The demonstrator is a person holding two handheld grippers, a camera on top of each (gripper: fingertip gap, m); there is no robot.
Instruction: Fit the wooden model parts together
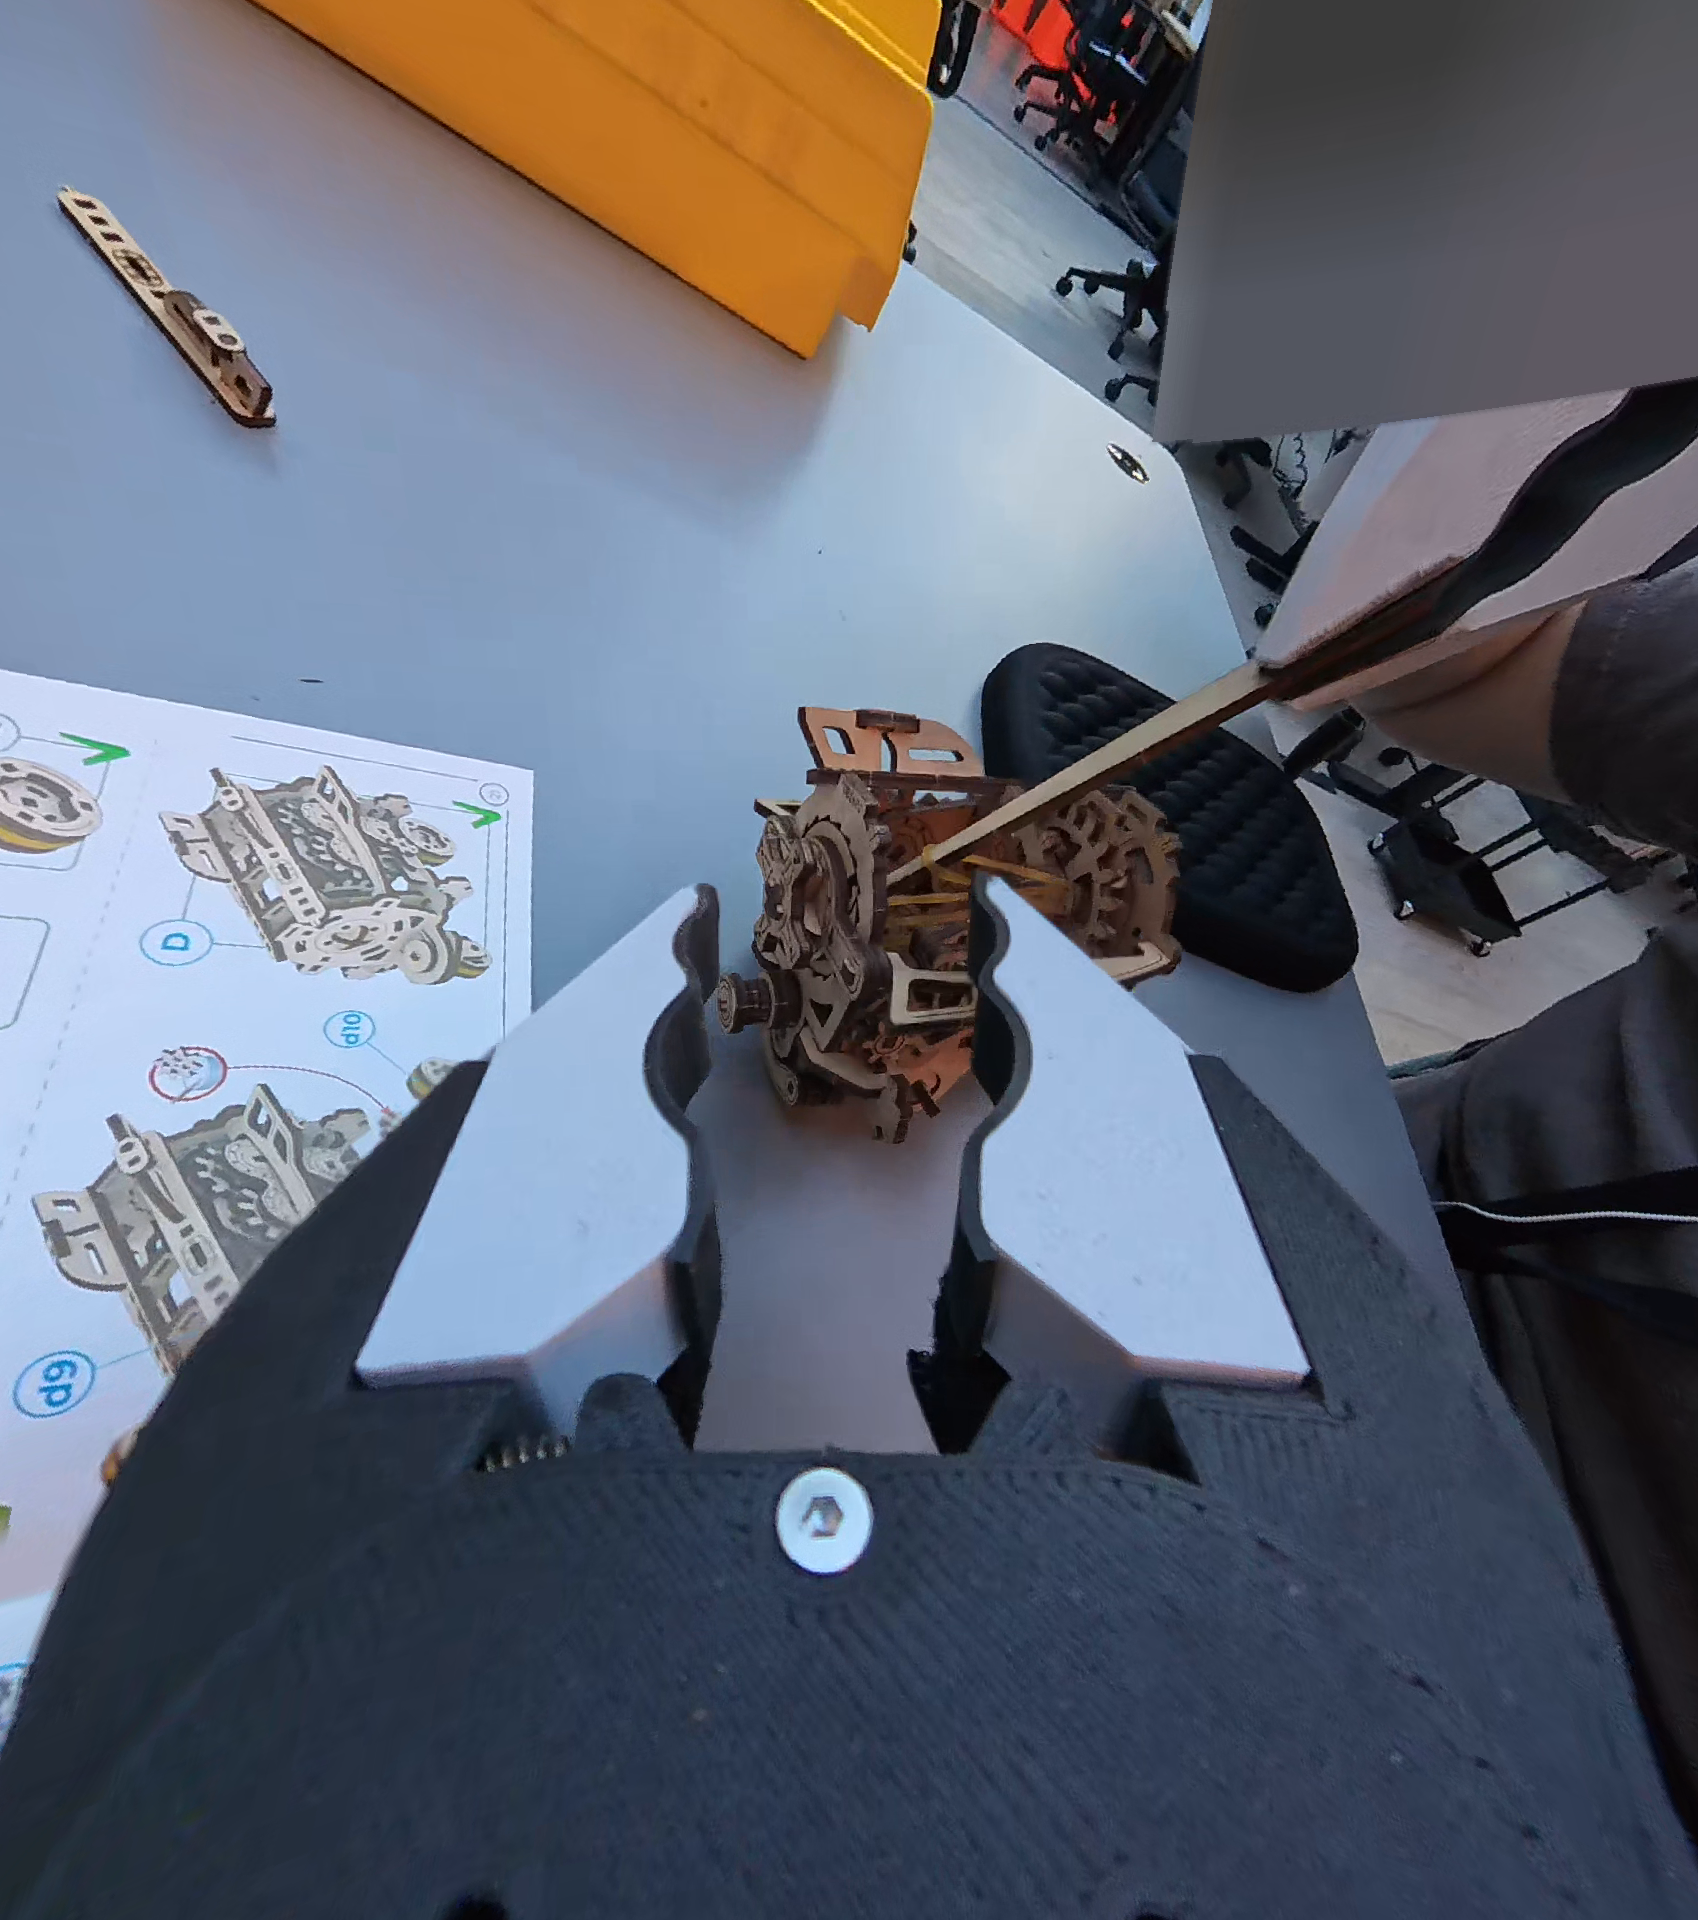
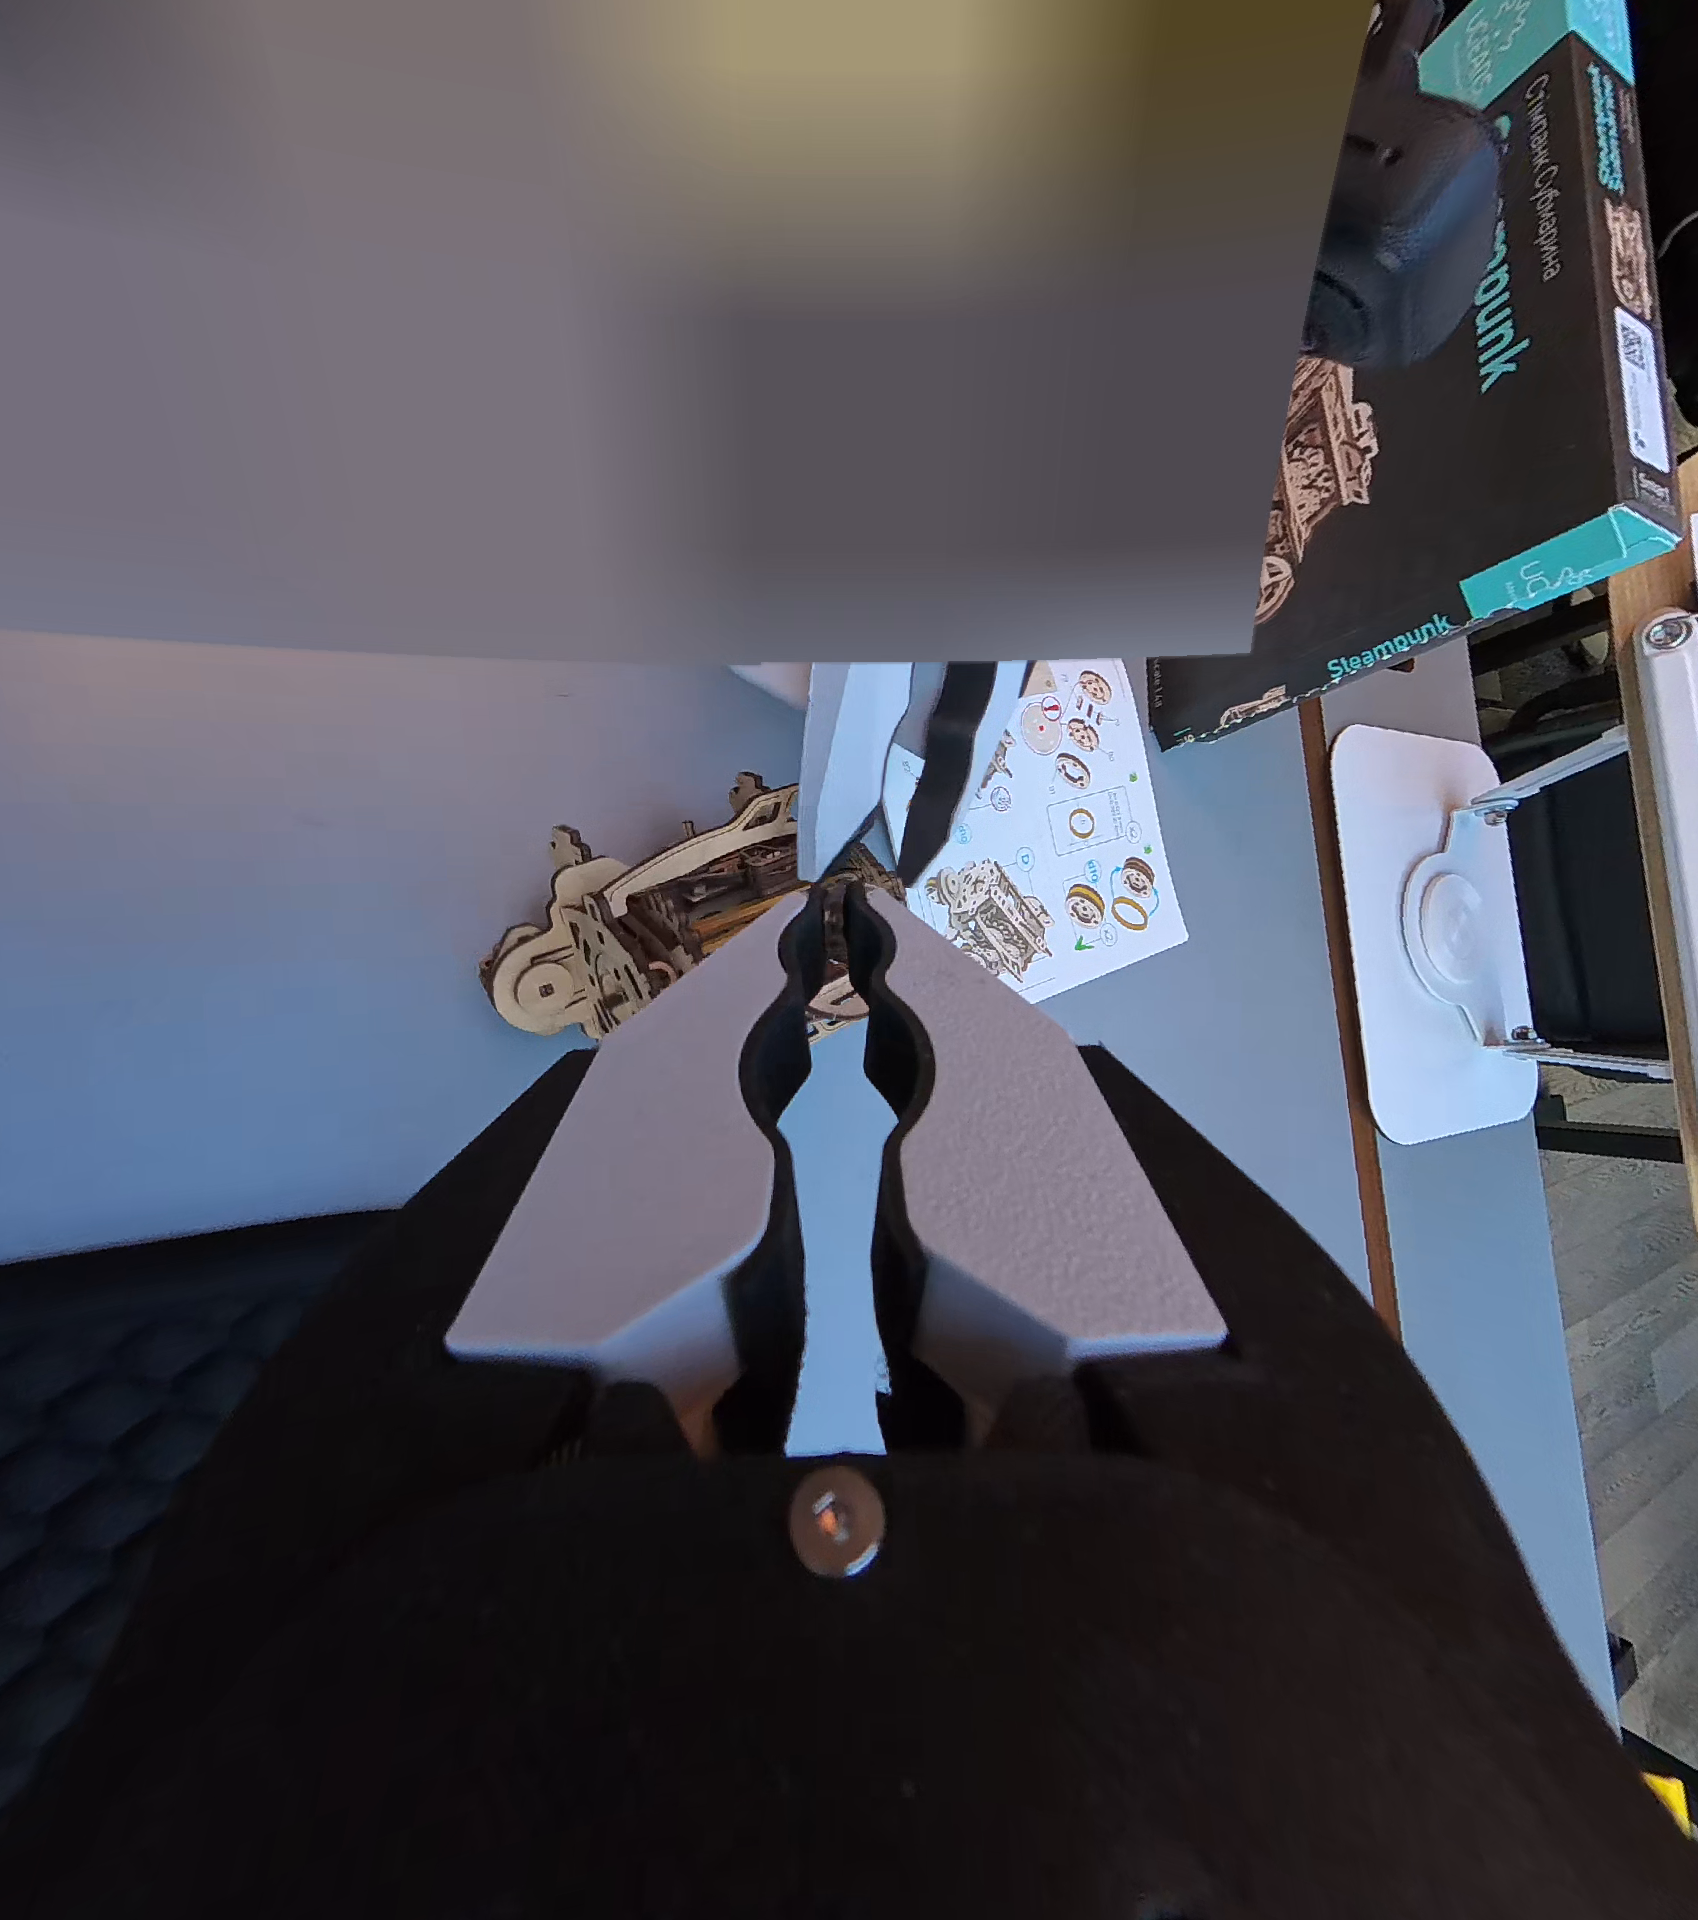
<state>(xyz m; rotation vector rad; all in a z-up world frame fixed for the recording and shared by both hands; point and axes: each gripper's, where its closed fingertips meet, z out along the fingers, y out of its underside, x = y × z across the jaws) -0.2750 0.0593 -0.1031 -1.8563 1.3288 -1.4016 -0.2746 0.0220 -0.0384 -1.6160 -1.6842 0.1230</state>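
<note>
The wooden model sits on the grey table near its right edge, with yellow rubber bands inside it. My left gripper has its jaws wide around the model's near end. The left pad meets the axle knob and the right finger lies against the frame. My right gripper is shut on a thin wooden stick, whose tip reaches a rubber band in the model. The right wrist view shows the model to the left of my fingers, with the left gripper's finger above it.
An instruction sheet lies left of the model. A loose wooden strip and a yellow bin are farther back. A black chair seat sits past the table edge. A dark box stands beyond the sheet.
</note>
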